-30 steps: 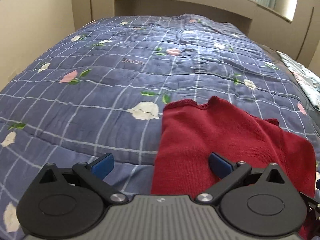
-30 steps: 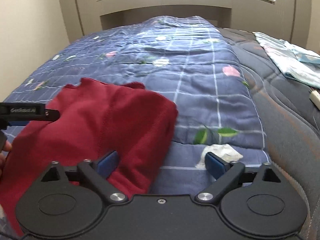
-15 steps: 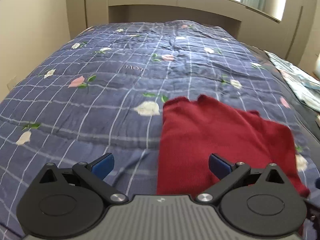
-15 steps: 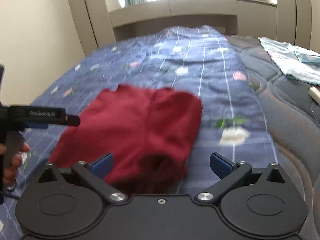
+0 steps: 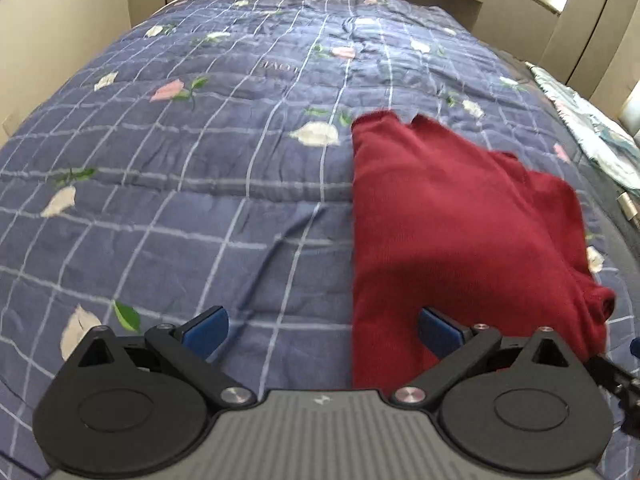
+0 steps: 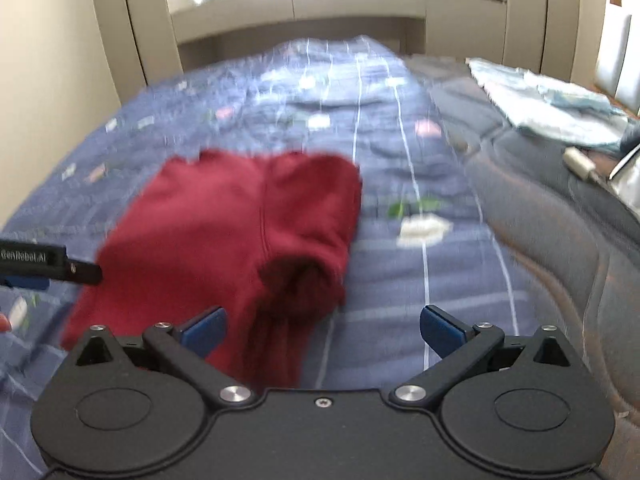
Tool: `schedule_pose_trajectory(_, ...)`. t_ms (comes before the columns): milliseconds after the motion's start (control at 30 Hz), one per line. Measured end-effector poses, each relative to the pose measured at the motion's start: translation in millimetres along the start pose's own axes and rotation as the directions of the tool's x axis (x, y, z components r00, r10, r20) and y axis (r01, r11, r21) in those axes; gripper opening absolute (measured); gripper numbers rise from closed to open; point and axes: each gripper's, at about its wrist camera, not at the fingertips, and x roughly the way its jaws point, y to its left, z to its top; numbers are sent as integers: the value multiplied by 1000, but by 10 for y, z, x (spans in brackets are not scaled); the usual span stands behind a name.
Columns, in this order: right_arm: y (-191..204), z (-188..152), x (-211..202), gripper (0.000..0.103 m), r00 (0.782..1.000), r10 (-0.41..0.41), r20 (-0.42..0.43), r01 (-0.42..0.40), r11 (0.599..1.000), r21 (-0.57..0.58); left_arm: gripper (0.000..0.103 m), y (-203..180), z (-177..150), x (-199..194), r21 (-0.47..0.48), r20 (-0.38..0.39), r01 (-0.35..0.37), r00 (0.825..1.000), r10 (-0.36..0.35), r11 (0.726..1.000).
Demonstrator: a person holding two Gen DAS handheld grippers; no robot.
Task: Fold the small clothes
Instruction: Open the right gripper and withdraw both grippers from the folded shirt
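A dark red knitted garment [image 5: 452,232] lies folded on the blue flowered quilt [image 5: 224,160]. In the left wrist view it fills the right half, and my left gripper [image 5: 322,326] hangs open above its left edge with nothing between the blue pads. In the right wrist view the same red garment [image 6: 224,232] lies left of centre with a bunched sleeve end near its front. My right gripper [image 6: 322,326] stands open above the garment's right edge, holding nothing. The left gripper's black body [image 6: 44,266] pokes in at the far left.
A pale blue patterned cloth [image 6: 548,108] lies at the bed's right side on the dark mattress [image 6: 560,220]. A small white object [image 6: 578,162] rests beside it. A beige headboard [image 6: 296,12] and wall close the far end. A fingertip [image 6: 4,323] shows at the left edge.
Both grippers have pulled back and up from the red garment, which looks smaller and lies free on the quilt. Both stayed open throughout. The right wrist view is blurred from motion.
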Motion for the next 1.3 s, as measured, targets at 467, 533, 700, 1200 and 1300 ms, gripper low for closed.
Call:
schedule_pose_trajectory(467,-167,191,827,102,996,-41,-79,48,995,85,103,-168,316,320,39,-61,-12,998,14,999)
schedule_pose_trajectory(533,-184,170,852,102,996,-33,-80,40,995,92,103,-136,305,337,22,-67,2,998,-1,1000)
schedule_pose_trajectory(700,-176,184,872,102,996,-30,-83,36,997,74,103,-66,308,360,-16,-83,29,996,-30,999)
schedule_pose_trajectory(1200,-210,199,845,102,994,-25,-107,35,996,86,103,-189,378,343,22,-116,-29,993,31,999)
schedule_pose_trajectory(1300,-212,209,850,102,992,-23,-122,36,994,106,103,-214,388,339,33,-122,-41,992,45,999)
